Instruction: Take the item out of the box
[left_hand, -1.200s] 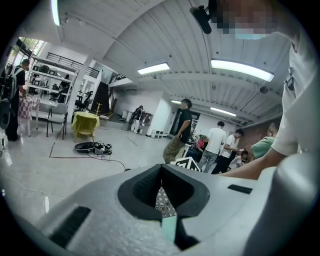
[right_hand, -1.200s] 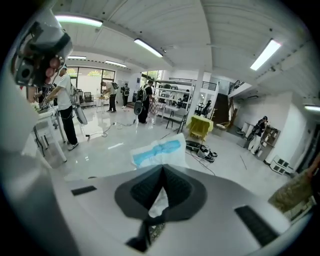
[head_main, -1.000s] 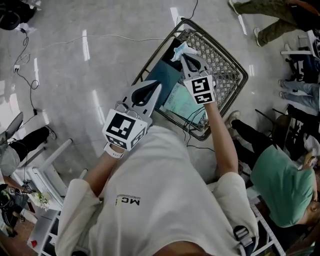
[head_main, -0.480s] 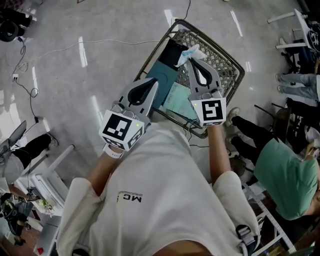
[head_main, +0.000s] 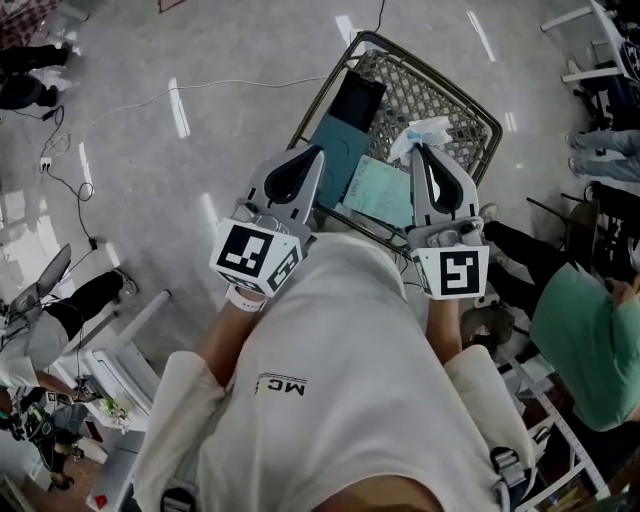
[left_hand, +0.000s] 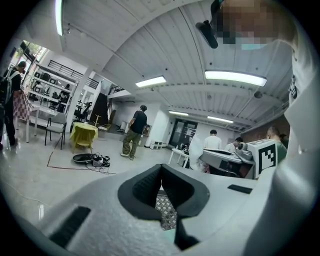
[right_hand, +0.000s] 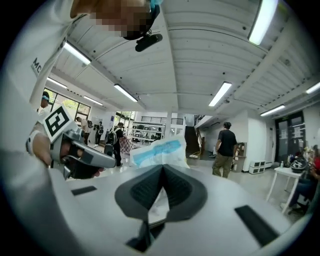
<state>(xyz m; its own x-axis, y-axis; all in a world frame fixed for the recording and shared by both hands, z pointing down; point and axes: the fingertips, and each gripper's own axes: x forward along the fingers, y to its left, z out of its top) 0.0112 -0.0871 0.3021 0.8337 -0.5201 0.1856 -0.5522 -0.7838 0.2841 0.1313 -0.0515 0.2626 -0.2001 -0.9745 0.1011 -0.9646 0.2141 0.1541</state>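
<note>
A wire-mesh basket (head_main: 484, 110) stands on the floor and serves as the box. In it lie a teal box (head_main: 335, 150), a black flat item (head_main: 357, 100) and a pale green packet (head_main: 380, 190). My right gripper (head_main: 426, 150) is shut on a white packet with a blue stripe (head_main: 420, 132), held up over the basket's right side. In the right gripper view the packet (right_hand: 159, 150) sticks out above the closed tips (right_hand: 163, 167). My left gripper (head_main: 317, 152) is shut and empty above the basket's left rim; its own view shows mesh (left_hand: 165, 210) under the closed jaws.
A seated person in a green shirt (head_main: 585, 350) is close on the right, with chair legs (head_main: 545, 215) beside the basket. Cables (head_main: 75, 165) run over the grey floor at left. White racks (head_main: 100, 350) stand at lower left. Several people stand farther off.
My right gripper has carried the packet rightward and back toward me, from the basket's far left part to its right side. The left gripper has hardly moved.
</note>
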